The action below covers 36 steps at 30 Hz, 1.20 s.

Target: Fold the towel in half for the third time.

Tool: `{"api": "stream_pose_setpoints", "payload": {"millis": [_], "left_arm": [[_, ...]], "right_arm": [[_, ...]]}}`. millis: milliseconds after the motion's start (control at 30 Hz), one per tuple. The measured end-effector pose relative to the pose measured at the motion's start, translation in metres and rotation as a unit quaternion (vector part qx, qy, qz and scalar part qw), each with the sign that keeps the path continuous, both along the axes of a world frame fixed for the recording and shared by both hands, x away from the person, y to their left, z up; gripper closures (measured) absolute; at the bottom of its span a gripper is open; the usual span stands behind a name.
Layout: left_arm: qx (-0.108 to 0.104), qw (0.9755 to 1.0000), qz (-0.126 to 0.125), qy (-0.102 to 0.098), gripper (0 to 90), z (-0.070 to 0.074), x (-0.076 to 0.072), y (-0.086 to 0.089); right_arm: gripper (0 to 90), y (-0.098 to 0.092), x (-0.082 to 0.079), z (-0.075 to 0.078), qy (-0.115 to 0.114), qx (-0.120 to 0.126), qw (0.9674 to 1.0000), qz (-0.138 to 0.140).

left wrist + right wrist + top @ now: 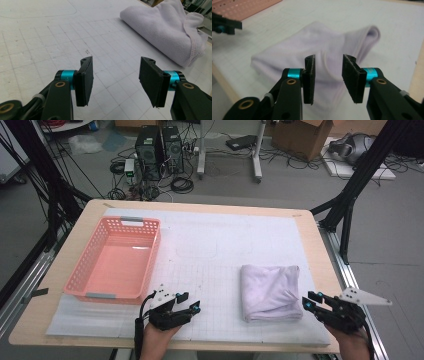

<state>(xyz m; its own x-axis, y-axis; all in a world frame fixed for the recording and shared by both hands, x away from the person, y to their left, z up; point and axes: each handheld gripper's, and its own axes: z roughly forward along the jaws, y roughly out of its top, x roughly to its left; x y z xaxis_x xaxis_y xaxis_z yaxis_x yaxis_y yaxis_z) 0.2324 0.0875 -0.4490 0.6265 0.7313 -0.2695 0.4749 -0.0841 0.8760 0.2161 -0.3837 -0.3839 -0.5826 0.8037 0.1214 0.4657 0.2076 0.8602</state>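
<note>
High view: nearest the person, at the counter's near edge, both hands hold their tools low over the white gridded mat (210, 250). The left claw (189, 303) sits toward the near-left part of the mat, just in front of the basket's near right corner, its jaws standing apart with nothing between them; the left gripper view shows only bare mat in the gap. The right claw (311, 301) is at the near-right corner, pointing in at the folded towel (270, 291) and just beside its near right corner. In the right gripper view its jaws are parted, with a clear gap between the pads and the blurred towel (317, 47) beyond them, so nothing is gripped.

The towel lies on the right half of the mat, toward the near edge, already folded into a thick, roughly square bundle with its rounded fold and loose hems visible in the left gripper view (172, 32). Farther off and to the left, the pink basket (148, 255) stands along the counter's left side, and its floor looks empty.

Judging from this, the folding appears finished and the towel rests free on the mat. What seems left is the pick-up and, probably, a transfer into the basket; neither has begun, since no pad touches the cloth.
</note>
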Motion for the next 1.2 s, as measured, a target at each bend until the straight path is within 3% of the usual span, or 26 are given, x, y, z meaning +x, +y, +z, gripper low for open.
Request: {"api": "stream_pose_setpoints", "payload": {"millis": [133, 200, 233, 300, 333, 400, 567, 767, 800, 833, 900, 933, 1000, 1100, 1133, 1200], "left_arm": [[-0.001, 1.0, -0.001, 0.001, 45.3, 0.0, 0.0, 0.001], [-0.002, 1.0, 0.0, 0.001, 45.3, 0.0, 0.001, 0.001], [-0.003, 1.0, 0.001, 0.001, 45.3, 0.0, 0.001, 0.002], [-0.004, 1.0, 0.003, -0.001, 45.3, 0.0, 0.001, 0.003], [-0.005, 1.0, 0.003, -0.001, 45.3, 0.001, 0.0, 0.003], [-0.005, 1.0, 0.002, -0.002, 45.3, 0.001, 0.001, 0.004], [-0.004, 1.0, 0.002, -0.003, 45.3, 0.001, 0.0, 0.003], [-0.004, 1.0, 0.002, -0.005, 45.3, 0.001, 0.0, 0.003], [-0.003, 1.0, 0.003, -0.004, 45.3, 0.001, 0.0, 0.003], [-0.003, 1.0, 0.004, -0.004, 45.3, 0.001, 0.0, 0.003], [-0.004, 1.0, 0.004, -0.004, 45.3, 0.001, 0.0, 0.003], [-0.004, 1.0, 0.004, -0.005, 45.3, 0.002, 0.0, 0.003], [-0.004, 1.0, 0.003, -0.005, 45.3, 0.002, 0.0, 0.002], [-0.006, 1.0, 0.005, -0.003, 45.3, 0.001, 0.0, 0.002], [-0.006, 1.0, 0.003, -0.004, 45.3, 0.001, 0.0, 0.003], [-0.006, 1.0, 0.003, -0.005, 45.3, 0.002, 0.0, 0.003]], "right_arm": [[51.0, 0.026, 0.029, 0.002, 0.017, -0.007, 0.9998, 0.01], [50.9, 0.038, 0.039, -0.004, 0.03, -0.013, 0.9993, 0.017], [52.5, 0.042, 0.043, -0.007, 0.038, -0.018, 0.999, 0.018], [66.3, 0.046, 0.047, -0.015, 0.056, -0.029, 0.9977, 0.023], [76.4, 0.046, 0.046, -0.018, 0.062, -0.031, 0.9972, 0.027], [88.3, 0.043, 0.039, -0.019, 0.056, -0.029, 0.9973, 0.038], [89.2, 0.028, 0.012, -0.017, 0.041, -0.039, 0.9973, 0.046], [89.3, 0.01, -0.011, -0.027, 0.044, -0.047, 0.9966, 0.05], [87.3, 0.007, -0.013, -0.028, 0.045, -0.042, 0.997, 0.047], [73.6, 0.005, -0.014, -0.027, 0.038, -0.032, 0.9982, 0.034], [64.7, 0.003, -0.01, -0.023, 0.031, 0.0, 0.9994, 0.013], [60.5, 0.005, -0.006, -0.02, 0.027, 0.003, 0.9996, 0.009], [54.6, 0.013, 0.003, -0.016, 0.025, 0.0, 0.9996, 0.012], [52.8, 0.028, 0.019, -0.016, 0.032, 0.005, 0.9994, 0.015], [56.1, 0.031, 0.022, -0.017, 0.035, 0.003, 0.9993, 0.015], [78.0, 0.034, 0.025, -0.021, 0.042, -0.009, 0.9986, 0.031]]}}
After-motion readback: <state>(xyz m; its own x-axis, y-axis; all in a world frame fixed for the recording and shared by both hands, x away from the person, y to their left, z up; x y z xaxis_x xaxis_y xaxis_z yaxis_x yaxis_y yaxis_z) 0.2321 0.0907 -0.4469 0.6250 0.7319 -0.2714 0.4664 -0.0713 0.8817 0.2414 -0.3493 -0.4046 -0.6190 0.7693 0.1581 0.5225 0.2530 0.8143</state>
